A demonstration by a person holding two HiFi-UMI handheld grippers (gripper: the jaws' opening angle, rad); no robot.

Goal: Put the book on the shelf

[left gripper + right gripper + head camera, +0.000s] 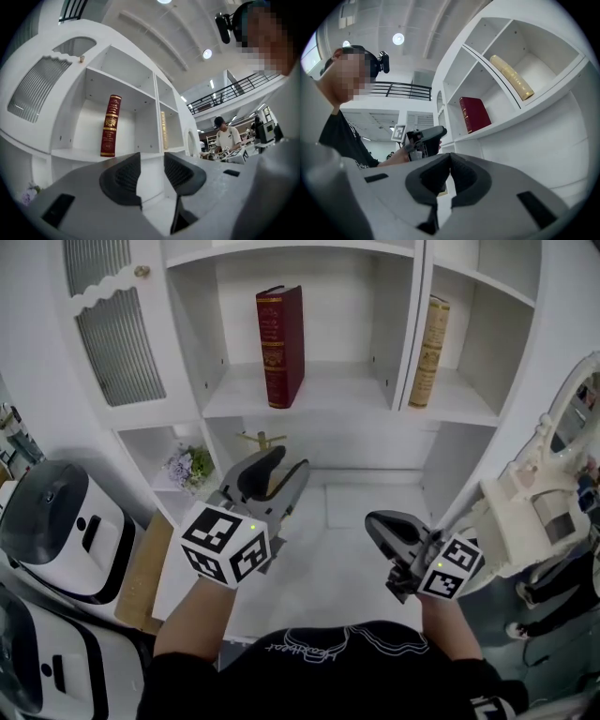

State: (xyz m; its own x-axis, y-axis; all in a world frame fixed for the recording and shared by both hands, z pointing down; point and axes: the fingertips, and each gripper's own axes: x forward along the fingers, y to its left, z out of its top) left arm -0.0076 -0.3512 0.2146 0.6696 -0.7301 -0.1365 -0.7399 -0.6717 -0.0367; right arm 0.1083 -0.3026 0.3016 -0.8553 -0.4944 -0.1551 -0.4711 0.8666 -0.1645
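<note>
A dark red book (280,345) stands upright in the middle compartment of the white shelf (337,395); it also shows in the left gripper view as the red book (110,125) and in the right gripper view as the red book (474,114). A tan book (430,351) leans in the compartment to its right. My left gripper (289,461) hovers below the red book's shelf, its jaws apart with nothing between them (151,159). My right gripper (377,521) is lower and to the right, jaws closed together and empty (450,157).
A ribbed-glass cabinet door (117,334) is at upper left. Small flowers (190,465) and a wooden stand (261,439) sit in the lower compartments. Two white appliances (56,531) stand at left. An open white door (553,484) juts out at right. A person (228,138) stands far off.
</note>
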